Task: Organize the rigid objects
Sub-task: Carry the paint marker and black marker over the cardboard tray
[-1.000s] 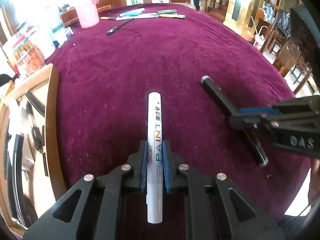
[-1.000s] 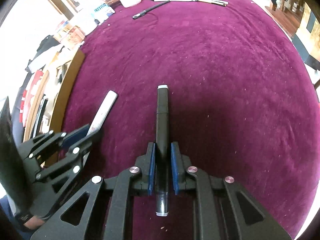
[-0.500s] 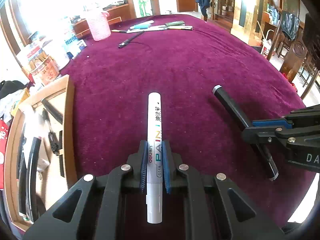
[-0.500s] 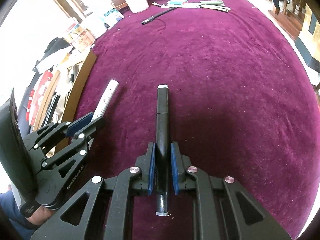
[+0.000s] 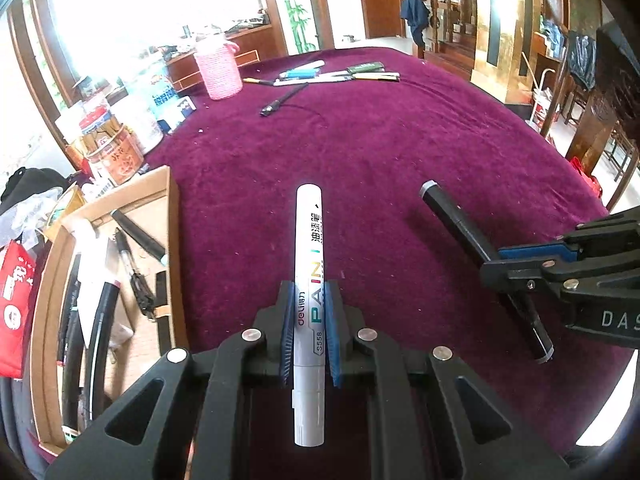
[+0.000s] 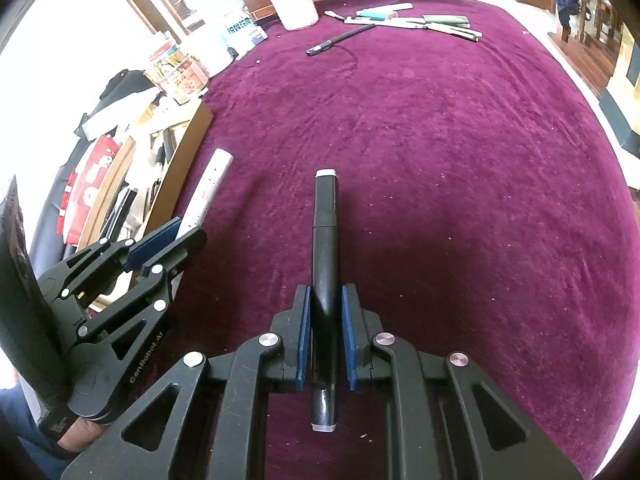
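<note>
1. Left wrist view showed my left tool (image 5: 307, 320) clenched on a white paint marker (image 5: 309, 256), lifted clear of the purple worktop (image 5: 360, 152).
2. Right wrist view showed my right tool (image 6: 325, 334) clenched on a black pen (image 6: 325, 240), also held above the cloth.
3. I judged both pickups done and the carry in hand.
4. An open cardboard box (image 5: 170, 216) with pens inside sat at the left edge; next I needed to bring each over it and release.

Both wrist cameras are looking steeply down along their tongs, close above the bench (image 5: 400, 152), sharing its far pens (image 6: 404, 18).
</note>
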